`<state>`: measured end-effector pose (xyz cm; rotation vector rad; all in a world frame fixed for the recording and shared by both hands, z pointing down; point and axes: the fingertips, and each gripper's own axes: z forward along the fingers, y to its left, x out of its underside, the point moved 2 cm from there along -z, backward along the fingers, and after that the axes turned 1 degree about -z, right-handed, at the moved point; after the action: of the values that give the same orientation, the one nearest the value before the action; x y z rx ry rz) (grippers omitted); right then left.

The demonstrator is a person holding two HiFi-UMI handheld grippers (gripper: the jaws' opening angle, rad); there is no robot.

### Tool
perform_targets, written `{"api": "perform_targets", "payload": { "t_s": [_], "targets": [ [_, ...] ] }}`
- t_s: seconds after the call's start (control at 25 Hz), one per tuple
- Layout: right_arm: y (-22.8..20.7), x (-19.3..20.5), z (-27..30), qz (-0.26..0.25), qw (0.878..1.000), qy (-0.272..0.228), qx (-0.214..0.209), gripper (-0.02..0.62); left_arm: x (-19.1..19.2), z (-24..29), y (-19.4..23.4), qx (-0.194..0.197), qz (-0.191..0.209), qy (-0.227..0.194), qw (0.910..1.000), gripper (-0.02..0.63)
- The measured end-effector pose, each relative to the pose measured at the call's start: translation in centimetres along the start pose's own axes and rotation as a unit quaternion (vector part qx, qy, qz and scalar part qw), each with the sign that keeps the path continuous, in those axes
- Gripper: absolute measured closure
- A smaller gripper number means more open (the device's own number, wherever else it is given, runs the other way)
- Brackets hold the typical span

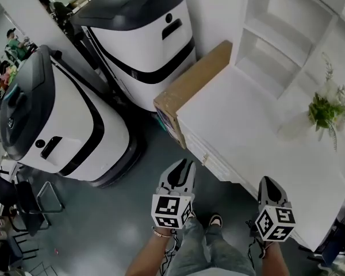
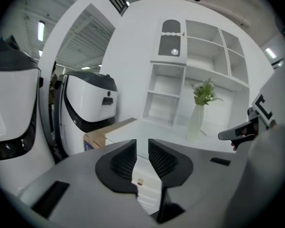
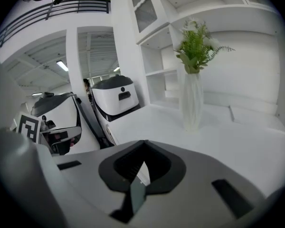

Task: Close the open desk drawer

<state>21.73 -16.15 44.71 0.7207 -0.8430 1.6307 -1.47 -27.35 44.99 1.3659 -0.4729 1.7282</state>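
The white desk (image 1: 247, 131) fills the right of the head view. Its drawer fronts (image 1: 217, 167) run along the near edge with a small round knob (image 1: 205, 159), and none visibly stands out. My left gripper (image 1: 183, 164) hovers just left of that knob, apart from the desk front. Its jaws stand open by a narrow gap with nothing between them (image 2: 142, 148), and the knob (image 2: 139, 181) shows through the gap. My right gripper (image 1: 268, 181) hangs in front of the desk further right, its tips together and empty (image 3: 143, 145).
A cardboard box (image 1: 187, 91) leans at the desk's left end. Two large white machines (image 1: 63, 125) (image 1: 144, 33) stand on the grey floor to the left. A vase with a green plant (image 1: 325, 111) and a white shelf unit (image 1: 287, 33) are on the desk. The person's legs (image 1: 207, 246) are below.
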Motion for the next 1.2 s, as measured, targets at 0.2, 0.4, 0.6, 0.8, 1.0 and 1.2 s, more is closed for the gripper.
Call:
{"api": "perform_targets", "payload": {
  "t_s": [0.2,0.4,0.6,0.8,1.0,1.2],
  "targets": [
    [2.4,-3.6,-0.3,-0.017,0.998,-0.040,-0.052,0.588,-4.1,-6.2,1.0,-0.113,-0.001,-0.021,0.9933,0.559],
    [3.7,-5.8,-2.0,-0.024,0.994,-0.069,-0.077,0.588,-6.7,-10.9,0.5,-0.164,-0.018,-0.045,0.9853,0.580],
    [4.5,-7.8,-2.6,-0.032,0.991,-0.098,-0.091,0.589,-8.5,-11.9,0.2,-0.174,-0.011,-0.066,0.9825,0.583],
    [5.0,-9.1,-2.8,-0.036,0.988,-0.117,-0.091,0.589,-9.5,-11.3,0.2,-0.174,-0.002,-0.073,0.9820,0.583],
    [5.2,-9.9,-3.5,-0.043,0.987,-0.132,-0.082,0.591,-10.2,-10.6,-0.4,-0.162,0.006,-0.077,0.9837,0.583],
    [5.3,-10.7,-3.9,-0.036,0.986,-0.146,-0.078,0.591,-11.0,-10.4,-0.7,-0.153,0.017,-0.083,0.9845,0.583]
  ]
}}
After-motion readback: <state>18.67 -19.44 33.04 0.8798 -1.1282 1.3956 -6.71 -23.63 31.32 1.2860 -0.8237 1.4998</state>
